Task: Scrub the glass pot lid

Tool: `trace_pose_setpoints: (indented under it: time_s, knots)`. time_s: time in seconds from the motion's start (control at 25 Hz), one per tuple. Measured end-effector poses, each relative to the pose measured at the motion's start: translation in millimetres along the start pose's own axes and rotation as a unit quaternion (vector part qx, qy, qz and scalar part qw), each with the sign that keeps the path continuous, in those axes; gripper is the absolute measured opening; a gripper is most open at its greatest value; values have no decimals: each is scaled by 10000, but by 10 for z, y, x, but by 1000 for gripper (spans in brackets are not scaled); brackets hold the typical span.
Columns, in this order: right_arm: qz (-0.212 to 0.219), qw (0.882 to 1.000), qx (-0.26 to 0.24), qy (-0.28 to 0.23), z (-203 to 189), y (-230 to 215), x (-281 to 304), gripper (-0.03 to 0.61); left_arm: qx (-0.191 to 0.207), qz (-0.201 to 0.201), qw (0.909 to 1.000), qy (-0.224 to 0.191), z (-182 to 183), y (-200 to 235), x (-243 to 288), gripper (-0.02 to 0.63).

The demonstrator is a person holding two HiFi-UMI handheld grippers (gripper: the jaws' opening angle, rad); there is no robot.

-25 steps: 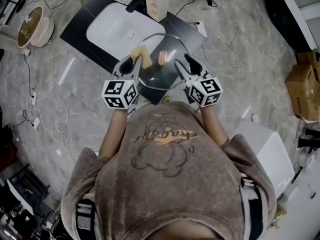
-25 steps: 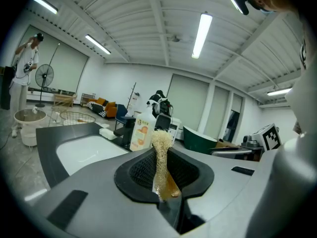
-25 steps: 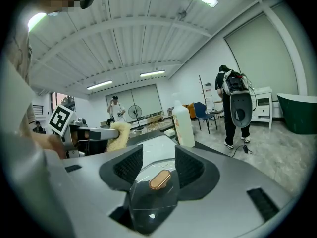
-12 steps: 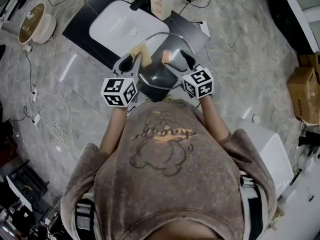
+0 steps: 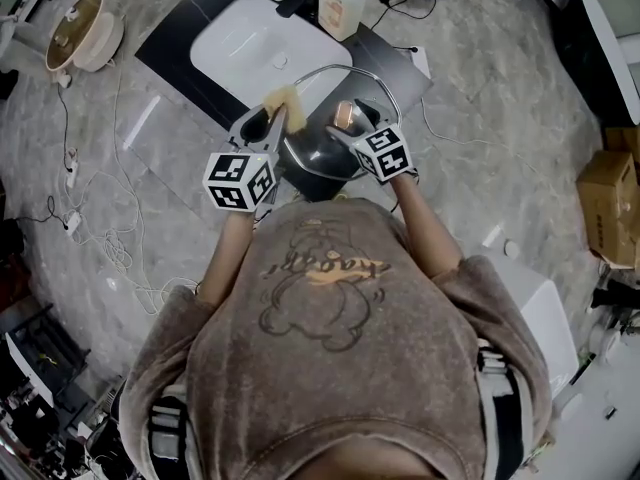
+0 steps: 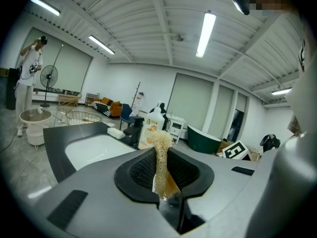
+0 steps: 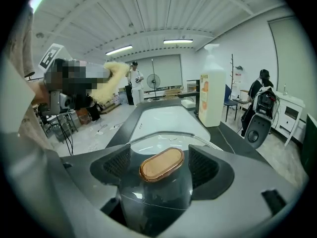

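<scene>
Two claws, upper centre: left gripper pinches tan fibrous scrubber; right gripper, jaws just spreading, straddles the round glass pot lid and its oval wooden knob without gripping. Scrubbing seemingly still ahead.

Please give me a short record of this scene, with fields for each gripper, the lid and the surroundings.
Left gripper: shut on a fibrous scrubber, held upright.
Right gripper: open, jaws have just been opening; the lid knob stands between them, pads clear of it.
Glass lid: under the right gripper, in front of the white sink.
Bottle: behind the sink.
</scene>
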State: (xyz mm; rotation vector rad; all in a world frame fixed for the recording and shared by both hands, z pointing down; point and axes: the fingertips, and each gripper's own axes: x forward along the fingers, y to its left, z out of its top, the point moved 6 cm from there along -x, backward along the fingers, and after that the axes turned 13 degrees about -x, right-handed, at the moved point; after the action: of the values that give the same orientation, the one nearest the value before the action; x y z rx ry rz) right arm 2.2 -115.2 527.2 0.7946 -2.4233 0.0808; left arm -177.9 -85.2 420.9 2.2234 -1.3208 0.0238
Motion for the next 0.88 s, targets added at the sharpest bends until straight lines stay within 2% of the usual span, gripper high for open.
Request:
trace_pose_setpoints:
  time_s: [0.2,0.28,0.36,0.6,0.76,0.88]
  knots:
    - [36,9995,-128,301,-75,26,137,347,-6,-102,9999,65,17,60,29,66]
    - [-30,9991,-143,405,-95,26,155,325,-7,-166,9998,116,34,72,58,66]
    - [-79,9989,-127,448,-98,28,161,301,-14,-265,9994,204,37,80,114,66]
    - [-118,9985,-114,513,-82,56,190,299,59,-571,9972,469,29,107,390,66]
    - [-168,9981,-114,575,-79,40,213,299,295,-990,9913,810,81,75,717,66]
    - [-182,9981,-91,589,-76,49,218,299,481,-1426,9820,1143,139,21,1001,66]
